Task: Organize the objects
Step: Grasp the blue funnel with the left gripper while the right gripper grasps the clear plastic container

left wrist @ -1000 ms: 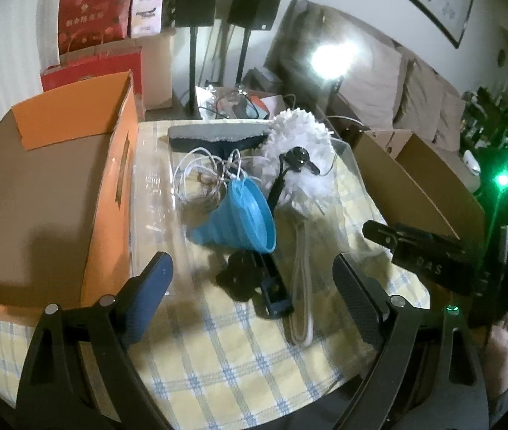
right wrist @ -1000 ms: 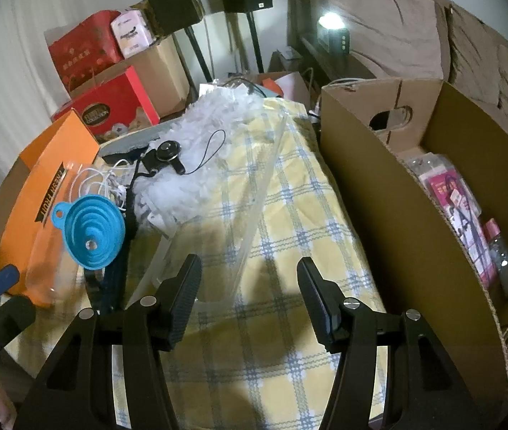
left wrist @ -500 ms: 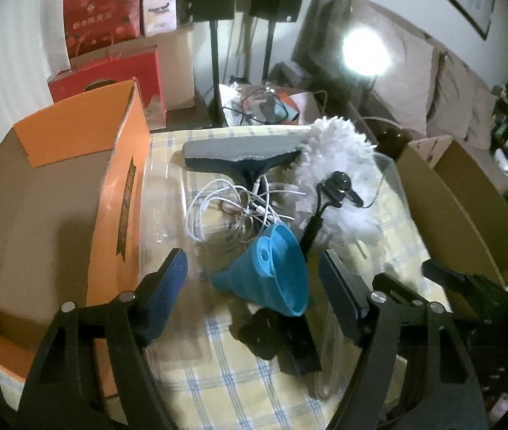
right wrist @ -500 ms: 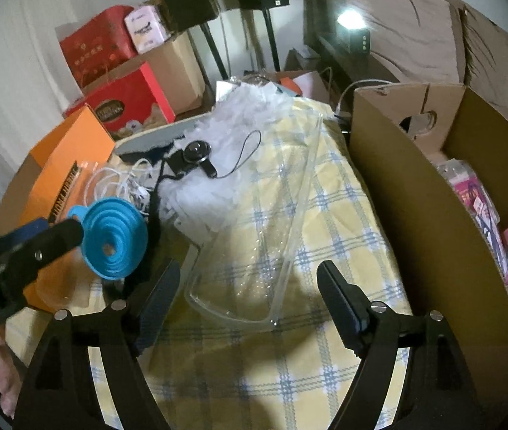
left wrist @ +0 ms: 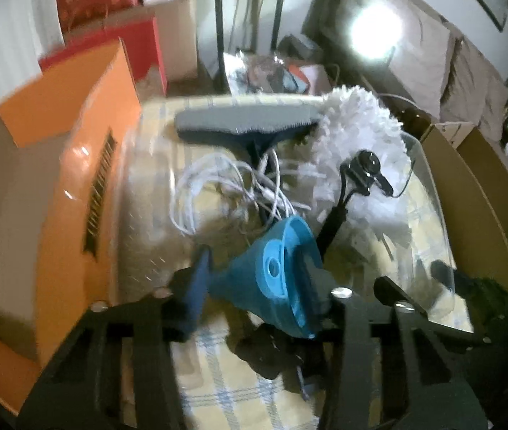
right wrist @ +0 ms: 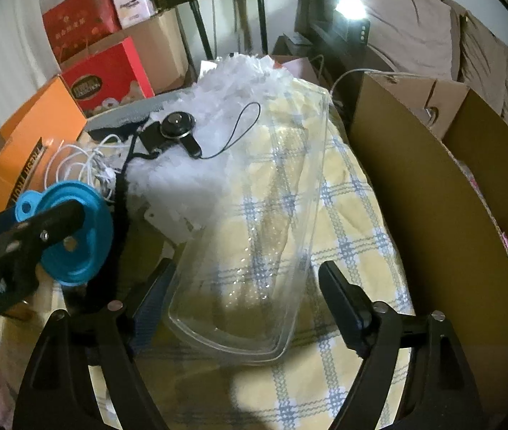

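A blue collapsible funnel (left wrist: pixel 271 279) lies on its side on the yellow checked cloth. My left gripper (left wrist: pixel 257 286) is closing, and its pads touch the funnel on both sides. From the right wrist view, one of its fingers (right wrist: pixel 57 220) crosses in front of the funnel (right wrist: pixel 78 251). My right gripper (right wrist: pixel 246 297) is open and straddles the near end of a clear plastic tray (right wrist: pixel 254 236) without pressing on it. Behind the funnel lie a tangled white cable (left wrist: pixel 218 182), a grey squeegee (left wrist: pixel 246 118), a white fluffy duster (left wrist: pixel 357 132) and a black selfie stick (left wrist: pixel 364 168).
An open orange box (left wrist: pixel 75 165) stands along the table's left side. A tall brown cardboard box (right wrist: pixel 432 197) stands on the right, close to the tray. Red gift boxes (right wrist: pixel 107 75), speaker stands and a sofa lie beyond the table.
My left gripper has moved forward and down onto the funnel and its jaws have narrowed around it. My right gripper has opened wider and come down over the tray's near end.
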Demonstrator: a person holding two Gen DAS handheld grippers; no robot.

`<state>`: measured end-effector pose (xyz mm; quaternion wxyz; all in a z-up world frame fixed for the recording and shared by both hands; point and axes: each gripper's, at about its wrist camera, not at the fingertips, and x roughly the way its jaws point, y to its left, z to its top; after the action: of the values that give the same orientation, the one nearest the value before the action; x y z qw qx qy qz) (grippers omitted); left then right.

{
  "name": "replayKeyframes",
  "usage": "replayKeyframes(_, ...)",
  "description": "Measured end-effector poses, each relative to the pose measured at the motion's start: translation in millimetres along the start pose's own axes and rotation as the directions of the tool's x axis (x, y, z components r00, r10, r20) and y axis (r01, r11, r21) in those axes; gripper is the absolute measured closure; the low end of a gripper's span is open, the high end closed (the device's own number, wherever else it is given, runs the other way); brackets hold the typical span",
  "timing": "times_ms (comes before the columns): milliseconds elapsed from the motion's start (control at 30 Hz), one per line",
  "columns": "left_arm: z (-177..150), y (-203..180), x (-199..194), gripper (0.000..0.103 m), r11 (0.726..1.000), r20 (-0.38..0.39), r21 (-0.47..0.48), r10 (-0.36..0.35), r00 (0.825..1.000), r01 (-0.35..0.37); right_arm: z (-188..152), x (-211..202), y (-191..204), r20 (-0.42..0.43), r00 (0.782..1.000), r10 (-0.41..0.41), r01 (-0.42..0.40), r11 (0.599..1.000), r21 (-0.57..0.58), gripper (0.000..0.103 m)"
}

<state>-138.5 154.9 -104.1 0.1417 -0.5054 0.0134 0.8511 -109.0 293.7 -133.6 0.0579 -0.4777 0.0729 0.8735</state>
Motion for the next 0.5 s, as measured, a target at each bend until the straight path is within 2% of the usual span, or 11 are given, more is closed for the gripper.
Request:
replayKeyframes(100, -3.4, 3.5, 4.8, 0.073, 1.0, -0.015, -0.019, -0.01, 1.0, 0.01, -2.3, 2.6, -4.5, -0.028, 0.999, 0.016, -0.016, 1.0, 0.006, 0.041)
replayKeyframes(133, -4.6, 3.7, 4.4, 0.076, 1.0, -0.012, -0.017, -0.003, 1.0, 0.003, -3.0, 1.4, -6.1, -0.026, 1.0, 0.013, -0.012, 1.0, 0.01, 0.043)
replayKeyframes(300, -8.7, 8.4, -1.1, 0.081, 0.999, -0.003, -0.041, -0.03, 1.0, 0.029, -6.9, -8.3, -15.3, -0.006, 1.0, 0.006, -0.006, 1.0, 0.014, 0.044)
replayKeyframes(400, -9.7, 10.5, -7.6, 0.091, 0.998, 0.007, -0.048, -0.047, 0.999, 0.047, -10.0, -17.8, -20.1, 0.027, 1.0, -0.012, 0.011, 1.0, 0.01, 0.044)
replayKeyframes(500, -11.2, 12.8, -15.9, 0.091, 0.996, 0.025, -0.052, -0.068, 0.997, 0.069, -10.5, -30.6, -23.3, 0.068, 0.997, -0.031, 0.03, 0.999, 0.013, 0.044)
